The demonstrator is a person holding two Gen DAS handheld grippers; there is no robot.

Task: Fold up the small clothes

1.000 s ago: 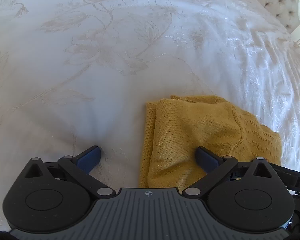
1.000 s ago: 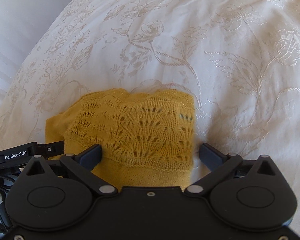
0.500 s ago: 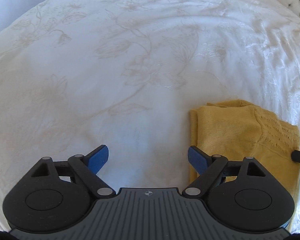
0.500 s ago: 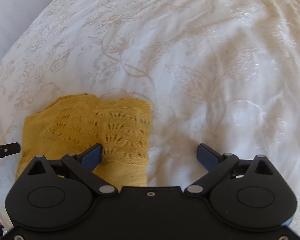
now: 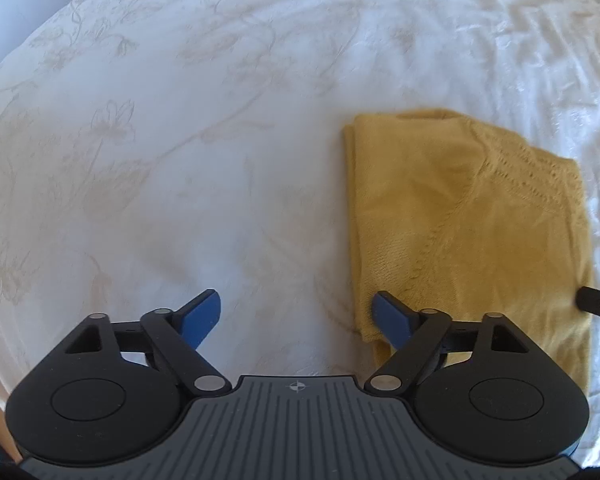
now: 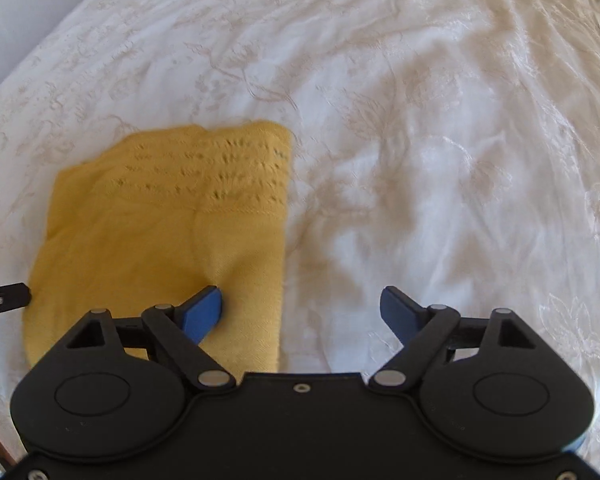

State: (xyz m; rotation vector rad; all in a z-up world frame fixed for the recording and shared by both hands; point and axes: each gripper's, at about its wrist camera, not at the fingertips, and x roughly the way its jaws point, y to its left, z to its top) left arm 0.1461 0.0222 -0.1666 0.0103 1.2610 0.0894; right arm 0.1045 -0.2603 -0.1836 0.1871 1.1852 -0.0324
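**Desk:** Where is the garment?

**Photographer:** A folded yellow knit top (image 5: pixel 468 232) lies flat on a white bedspread (image 5: pixel 180 160) with a pale floral pattern. From the left wrist it sits to the right; from the right wrist (image 6: pixel 164 232) it sits to the left. Its near edge is cut off behind each gripper body.

**Desk:** And the jaws?

**Photographer:** Both are closing yet still set wide, pressing on nothing. The left gripper (image 5: pixel 296 316) has bare bedspread in its gap, its right blue pad overlapping the top's left edge in the picture. The right gripper (image 6: pixel 302 312) has its left pad over the knit, the other over the bedspread. Whether either pad touches the cloth, I cannot tell.

**Desk:** Anything unclear?

**Photographer:** The right-wrist view is blurred, so the lace rows smear. A black piece of the other gripper pokes in at each frame's edge, mostly cropped.
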